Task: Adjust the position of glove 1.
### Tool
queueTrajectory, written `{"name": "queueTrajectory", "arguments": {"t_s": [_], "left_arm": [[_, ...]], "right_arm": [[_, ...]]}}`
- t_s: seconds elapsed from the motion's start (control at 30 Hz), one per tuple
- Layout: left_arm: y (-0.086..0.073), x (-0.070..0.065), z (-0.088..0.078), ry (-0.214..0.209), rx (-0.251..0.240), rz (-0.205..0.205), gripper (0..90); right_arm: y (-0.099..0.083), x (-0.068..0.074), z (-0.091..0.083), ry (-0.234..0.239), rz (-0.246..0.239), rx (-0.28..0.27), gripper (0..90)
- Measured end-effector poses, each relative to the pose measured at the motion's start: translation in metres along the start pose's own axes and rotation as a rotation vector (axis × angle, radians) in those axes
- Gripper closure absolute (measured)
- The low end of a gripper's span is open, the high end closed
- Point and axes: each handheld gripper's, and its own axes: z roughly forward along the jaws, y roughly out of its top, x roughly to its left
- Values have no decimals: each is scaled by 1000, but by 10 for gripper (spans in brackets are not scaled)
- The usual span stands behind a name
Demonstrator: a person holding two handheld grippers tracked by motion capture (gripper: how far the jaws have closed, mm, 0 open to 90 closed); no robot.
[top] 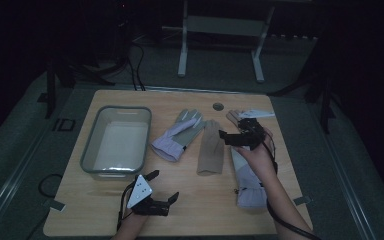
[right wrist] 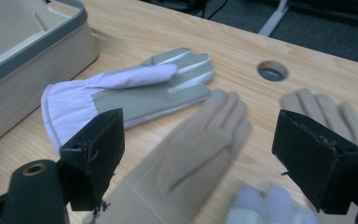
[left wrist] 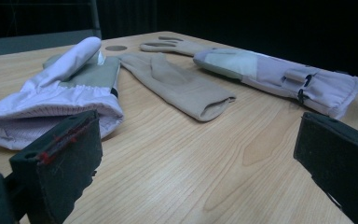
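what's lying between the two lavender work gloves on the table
A tan glove lies flat between the left lavender glove and the right lavender glove. The high view shows this; the left gripper view shows it too.

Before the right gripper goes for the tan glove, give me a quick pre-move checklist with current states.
1. Right gripper open: ok, jaws wide apart.
2. Right gripper over the tan glove: ok, glove lies between the jaws.
3. Tan glove free to lift: cannot tell, its fingertips meet the lilac glove.
4. Left gripper out of the way: ok, open at the near edge.
5. Bin ready: ok, nothing in it.
6. Table around the gloves: ok, bare.
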Motion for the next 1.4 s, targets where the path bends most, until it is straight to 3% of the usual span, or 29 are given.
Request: {"name": "queueTrajectory", "arguments": {"t_s": [0.17, 0.3, 0.4, 0.73, 0.93, 1.17, 1.4], "left_arm": [[0, -1, 0, 1, 1, 6, 14], [0, -1, 0, -1, -1, 6, 14], [0, 0, 0, -2, 0, 4, 14], [0, 0, 1, -6, 3, 2, 14], [0, -1, 1, -9, 2, 8, 13], [0, 0, 1, -15, 3, 1, 13], [0, 0, 1, -18, 3, -1, 14]], "right_arm": [[6, 14, 19, 27, -14, 15, 185], [12, 35, 45, 71, -43, 37, 215], [14, 43, 57, 90, -36, 47, 225], [23, 75, 99, 98, -40, 91, 223], [26, 89, 126, 112, -19, 115, 221], [30, 98, 151, 79, 11, 131, 227], [22, 101, 175, 26, 24, 173, 227]]}}
